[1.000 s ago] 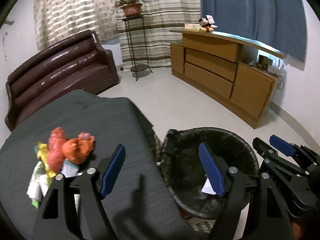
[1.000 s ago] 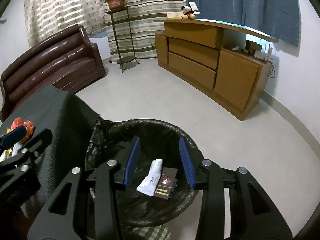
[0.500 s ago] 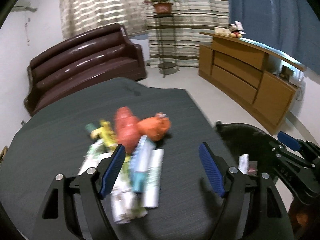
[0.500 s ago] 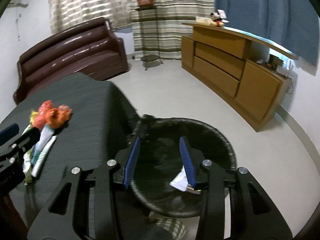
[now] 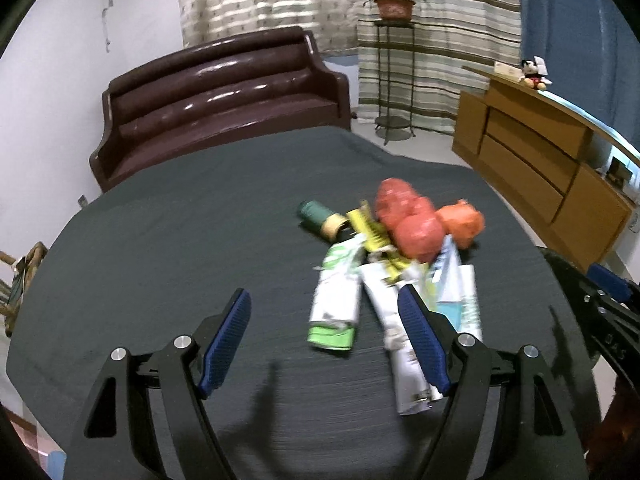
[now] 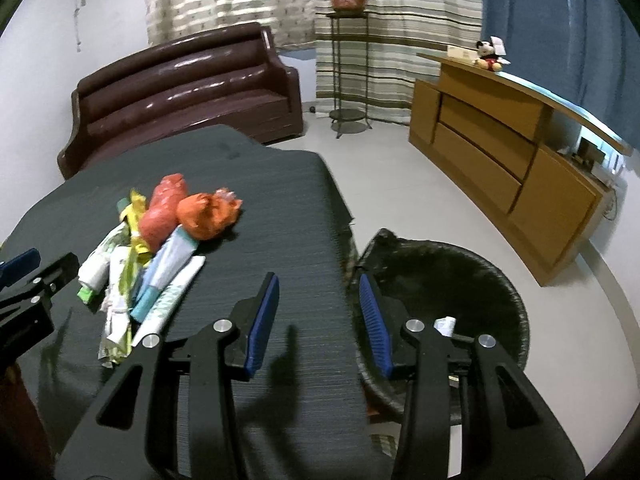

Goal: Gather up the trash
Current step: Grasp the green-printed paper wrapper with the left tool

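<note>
The trash pile [image 5: 392, 264] lies near the table's [image 5: 180, 248] right edge, beside the bin [image 6: 472, 280]. Both the left gripper [image 5: 324, 338] and the right gripper [image 6: 318, 318] hover wide open, holding nothing. It is best to lower the left one over a single tube [image 5: 334, 308], pinching across its width.

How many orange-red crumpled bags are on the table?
2, touching at the far end of the trash pile: the longer red bag on the left, the orange bag right of it. Others may be hidden beneath.
</note>
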{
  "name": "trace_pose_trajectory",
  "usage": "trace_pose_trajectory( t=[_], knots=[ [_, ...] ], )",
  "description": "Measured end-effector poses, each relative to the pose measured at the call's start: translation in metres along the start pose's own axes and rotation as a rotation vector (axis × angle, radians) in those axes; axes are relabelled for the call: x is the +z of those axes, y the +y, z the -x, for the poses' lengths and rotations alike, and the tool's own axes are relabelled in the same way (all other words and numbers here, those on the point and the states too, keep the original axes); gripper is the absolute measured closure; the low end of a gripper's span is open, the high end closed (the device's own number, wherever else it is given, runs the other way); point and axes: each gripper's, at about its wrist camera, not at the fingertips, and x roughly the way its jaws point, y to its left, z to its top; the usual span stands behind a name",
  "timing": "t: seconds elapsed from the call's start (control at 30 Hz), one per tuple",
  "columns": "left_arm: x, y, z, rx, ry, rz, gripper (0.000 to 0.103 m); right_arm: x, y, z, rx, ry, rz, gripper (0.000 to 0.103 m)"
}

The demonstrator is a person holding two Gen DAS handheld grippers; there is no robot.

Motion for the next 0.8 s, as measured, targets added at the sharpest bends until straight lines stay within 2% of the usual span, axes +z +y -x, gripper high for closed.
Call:
trace_pose_trajectory(
  t=[0.27, 0.63, 0.8],
  knots=[
    [-0.002, 0.010, -0.017, -0.002, 0.034, -0.001, 0.029, 0.001, 0.021, -0.007, 0.024, 0.017, 0.021, 0.062],
    [0.005, 0.014, -0.042, -0.050, 0.095, 0.001, 0.029, 0.005, 0.038, -0.023, 0.038, 0.047, 0.037, 0.061],
    [0.002, 0.019, -0.047, -0.102, 0.116, 0.004, 0.041, 0.006, 0.040, -0.026, 0.039, 0.056, 0.038, 0.061]
  ],
)
